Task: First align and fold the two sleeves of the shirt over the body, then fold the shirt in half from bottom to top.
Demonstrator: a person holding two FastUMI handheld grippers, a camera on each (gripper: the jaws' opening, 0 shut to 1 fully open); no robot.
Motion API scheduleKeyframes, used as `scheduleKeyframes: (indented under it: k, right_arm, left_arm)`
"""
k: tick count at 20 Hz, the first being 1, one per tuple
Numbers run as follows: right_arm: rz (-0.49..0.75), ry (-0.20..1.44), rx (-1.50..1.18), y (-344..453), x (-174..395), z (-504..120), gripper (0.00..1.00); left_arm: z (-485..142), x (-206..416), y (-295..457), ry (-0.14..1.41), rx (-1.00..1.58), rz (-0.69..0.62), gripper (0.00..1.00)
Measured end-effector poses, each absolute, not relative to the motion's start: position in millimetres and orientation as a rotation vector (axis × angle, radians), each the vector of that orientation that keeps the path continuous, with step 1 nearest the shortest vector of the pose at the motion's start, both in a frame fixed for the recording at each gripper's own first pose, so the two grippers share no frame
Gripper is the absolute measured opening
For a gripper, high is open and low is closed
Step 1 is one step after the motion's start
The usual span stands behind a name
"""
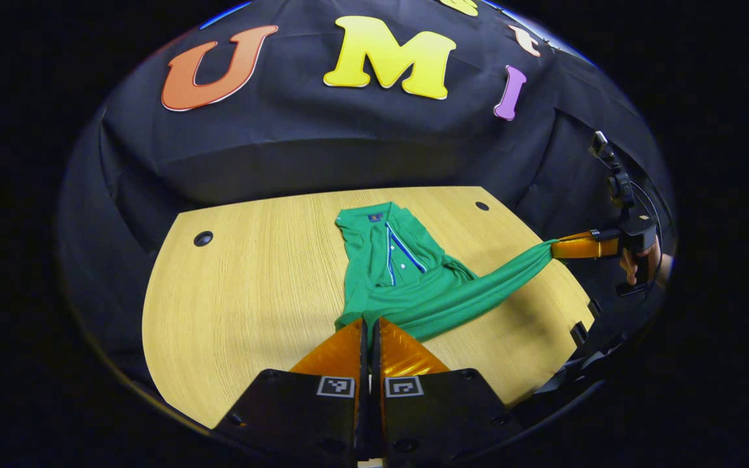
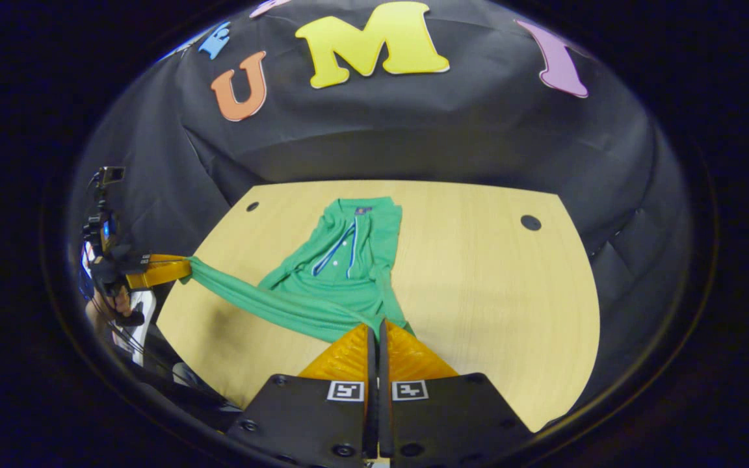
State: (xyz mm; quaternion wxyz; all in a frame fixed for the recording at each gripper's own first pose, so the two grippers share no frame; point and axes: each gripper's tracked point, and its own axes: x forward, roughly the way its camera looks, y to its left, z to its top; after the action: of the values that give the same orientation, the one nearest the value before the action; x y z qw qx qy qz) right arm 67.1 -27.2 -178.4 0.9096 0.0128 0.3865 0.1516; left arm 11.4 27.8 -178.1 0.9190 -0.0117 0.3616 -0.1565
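Wooden table (image 1: 251, 279), 1 green shirt (image 1: 394, 273), 2 tongs (image 1: 369, 328) (image 2: 378, 331) each pinching its hem.

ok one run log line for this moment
stage: bottom-to-top fold | left gripper: shut on hem | right gripper: shut on hem | green shirt: sleeves folded in, hem stretched between grippers above table

The left gripper (image 1: 369, 325) pinches the shirt (image 1: 391, 273) hem at the table (image 1: 251, 286) near edge — fingers together. Off the right edge, the right gripper (image 1: 556, 247) clamps the hem's other corner — cloth stretched taut between.
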Motion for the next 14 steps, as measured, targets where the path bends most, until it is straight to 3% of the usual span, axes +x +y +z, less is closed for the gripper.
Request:
scheduleKeyframes:
  k: [14]
  right_arm:
    - [0.277,0.655,-0.022,-18.7,172.2,-126.5,0.01]
  left_arm:
    - [-122.4,122.5,36.3,0.615,-0.064,-0.275,0.03]
